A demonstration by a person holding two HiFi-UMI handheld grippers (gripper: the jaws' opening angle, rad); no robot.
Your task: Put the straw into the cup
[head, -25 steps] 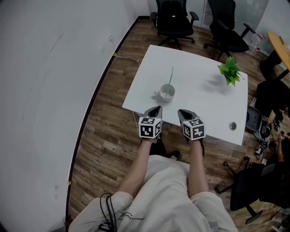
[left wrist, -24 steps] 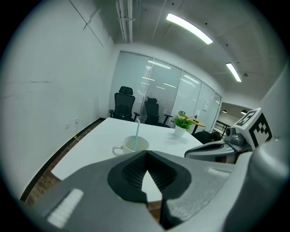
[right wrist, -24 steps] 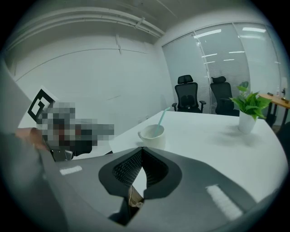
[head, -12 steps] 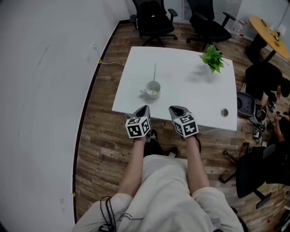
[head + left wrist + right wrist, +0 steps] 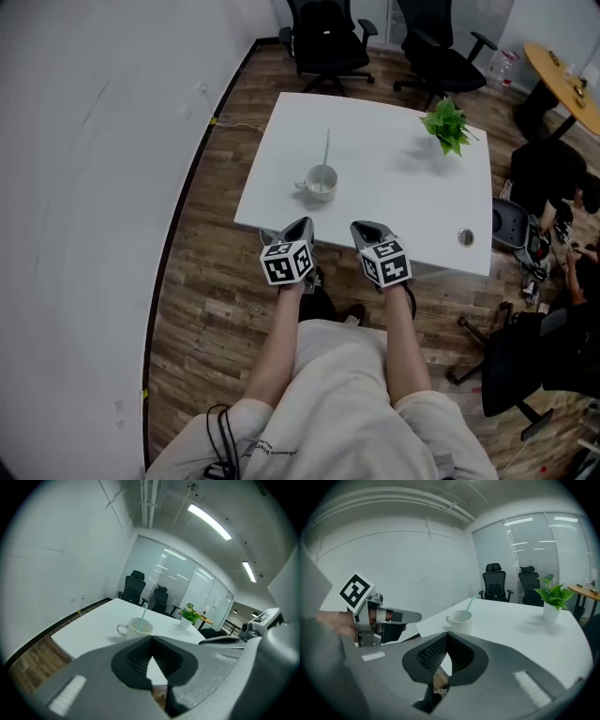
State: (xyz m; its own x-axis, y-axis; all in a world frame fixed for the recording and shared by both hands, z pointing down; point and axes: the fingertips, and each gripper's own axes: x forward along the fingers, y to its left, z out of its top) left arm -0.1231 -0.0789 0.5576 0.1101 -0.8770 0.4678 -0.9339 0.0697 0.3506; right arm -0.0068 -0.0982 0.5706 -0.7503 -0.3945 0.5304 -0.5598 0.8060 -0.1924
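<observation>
A white cup (image 5: pixel 321 183) stands near the front of the white table (image 5: pixel 394 202), with a pale green straw (image 5: pixel 326 150) standing in it and leaning on its rim. Both grippers hover side by side at the table's near edge, short of the cup. My left gripper (image 5: pixel 301 226) is shut with nothing in it, and so is my right gripper (image 5: pixel 365 229). In the left gripper view the cup (image 5: pixel 136 628) and straw (image 5: pixel 143 615) lie just beyond the shut tips (image 5: pixel 151 638). In the right gripper view the cup (image 5: pixel 459 619) is ahead, slightly right.
A small potted plant (image 5: pixel 448 124) stands at the table's far right, and a small round metal thing (image 5: pixel 466 238) lies near its front right edge. Black office chairs (image 5: pixel 330 37) stand behind the table. A white wall runs along the left.
The head view has shifted a little. Both grippers stay shut at the table's near edge. Cup and straw have not moved.
</observation>
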